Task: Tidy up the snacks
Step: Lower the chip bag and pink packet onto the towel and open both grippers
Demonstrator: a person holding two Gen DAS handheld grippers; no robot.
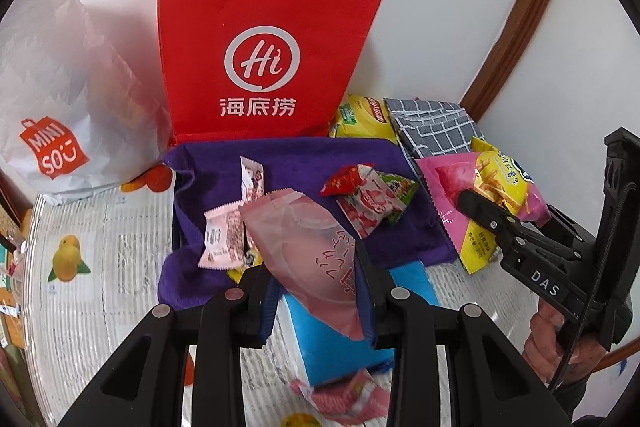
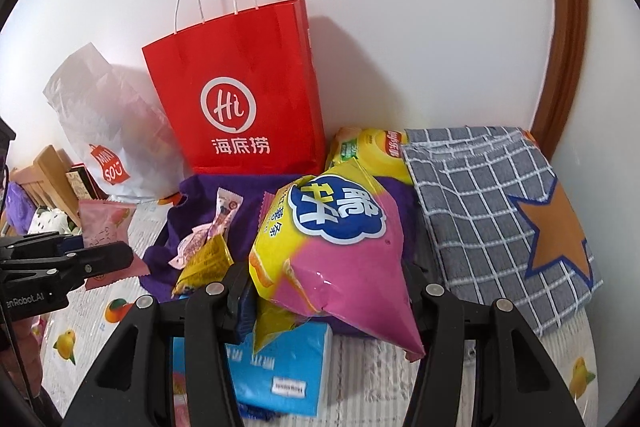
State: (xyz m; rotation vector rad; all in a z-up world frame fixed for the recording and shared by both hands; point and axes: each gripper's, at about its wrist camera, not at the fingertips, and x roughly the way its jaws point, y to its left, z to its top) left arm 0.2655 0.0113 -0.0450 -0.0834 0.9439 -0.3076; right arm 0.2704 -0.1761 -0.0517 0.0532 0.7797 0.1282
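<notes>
My left gripper is shut on a pale pink snack packet and holds it above the purple cloth. My right gripper is shut on a large pink and yellow chip bag; that bag shows in the left wrist view at the right. Small wrapped snacks lie on the cloth: a pink sachet, a red and green pack, a slim packet. A red paper bag stands upright behind the cloth.
A white MINISO bag leans at the left. A yellow chip bag and a grey checked cloth bag with an orange star lie at the right by the wall. A blue box sits under the grippers.
</notes>
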